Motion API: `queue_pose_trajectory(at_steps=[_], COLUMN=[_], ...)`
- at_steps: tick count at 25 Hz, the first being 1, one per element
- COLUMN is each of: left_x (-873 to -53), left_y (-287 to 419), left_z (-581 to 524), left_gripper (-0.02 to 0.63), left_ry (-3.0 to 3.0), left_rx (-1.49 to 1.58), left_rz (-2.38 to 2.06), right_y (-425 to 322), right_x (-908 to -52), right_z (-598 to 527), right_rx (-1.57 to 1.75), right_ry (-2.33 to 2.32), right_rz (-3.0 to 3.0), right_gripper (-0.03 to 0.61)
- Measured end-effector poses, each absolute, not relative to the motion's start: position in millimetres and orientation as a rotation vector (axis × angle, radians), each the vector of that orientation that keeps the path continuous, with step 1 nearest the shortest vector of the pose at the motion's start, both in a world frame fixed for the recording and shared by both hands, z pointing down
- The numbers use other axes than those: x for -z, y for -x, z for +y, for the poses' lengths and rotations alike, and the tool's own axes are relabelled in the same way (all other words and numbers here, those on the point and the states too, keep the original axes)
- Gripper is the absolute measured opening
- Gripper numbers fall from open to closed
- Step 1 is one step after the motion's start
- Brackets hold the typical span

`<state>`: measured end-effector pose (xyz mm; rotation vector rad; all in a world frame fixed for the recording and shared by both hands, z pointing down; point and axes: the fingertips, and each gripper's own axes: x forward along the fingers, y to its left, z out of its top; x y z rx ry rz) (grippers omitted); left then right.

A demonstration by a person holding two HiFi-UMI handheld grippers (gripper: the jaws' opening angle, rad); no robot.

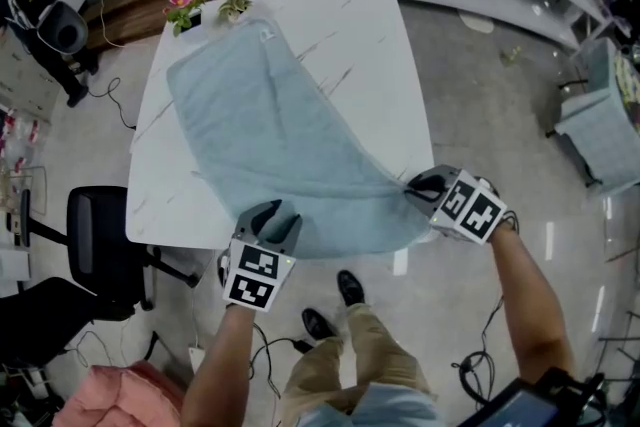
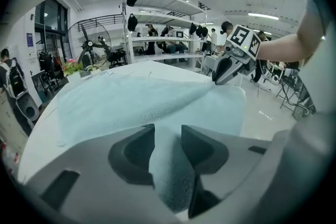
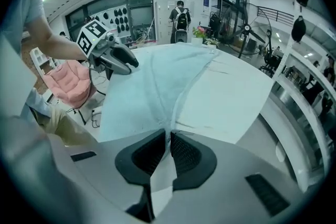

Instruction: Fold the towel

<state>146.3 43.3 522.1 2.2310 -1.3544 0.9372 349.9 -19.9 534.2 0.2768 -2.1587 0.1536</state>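
Observation:
A light blue towel (image 1: 280,145) lies across the white table (image 1: 385,55), running from the far left corner down to the near edge, where it hangs over. My left gripper (image 1: 272,221) is at the near edge, shut on the towel's near left corner; in the left gripper view the cloth (image 2: 131,102) is bunched between the jaws (image 2: 168,131). My right gripper (image 1: 420,187) is at the table's near right corner, shut on the towel's other near corner, and a thin fold of towel (image 3: 157,86) runs through the jaws (image 3: 169,136). Each gripper shows in the other's view (image 2: 223,75) (image 3: 126,63).
Two small potted plants (image 1: 183,10) (image 1: 235,7) stand at the table's far left corner, by the towel's far edge. A black office chair (image 1: 100,240) is left of the table, with a pink seat (image 1: 120,395) near it. The person's shoes (image 1: 350,287) are below the near edge.

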Motion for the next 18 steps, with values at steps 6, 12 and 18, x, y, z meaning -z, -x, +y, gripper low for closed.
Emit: queue_pose_trajectory(at_steps=[6, 12, 18], left_x=[-523, -519, -508], left_y=[-176, -180, -166], left_z=[28, 14, -1], left_gripper=[0.16, 0.16, 0.161], left_ry=[-2.253, -2.25, -2.221], left_rx=[-0.917, -0.904, -0.856], left_rz=[-1.307, -1.305, -1.352], right_y=[-373, -382, -371], right_x=[-534, -535, -527], right_z=[-70, -116, -117], right_rx=[-0.114, -0.056, -0.138], right_ry=[-0.33, -0.379, -0.294], right_rz=[-2.13, -2.089, -2.111], right_gripper=[0.055, 0.055, 0.143])
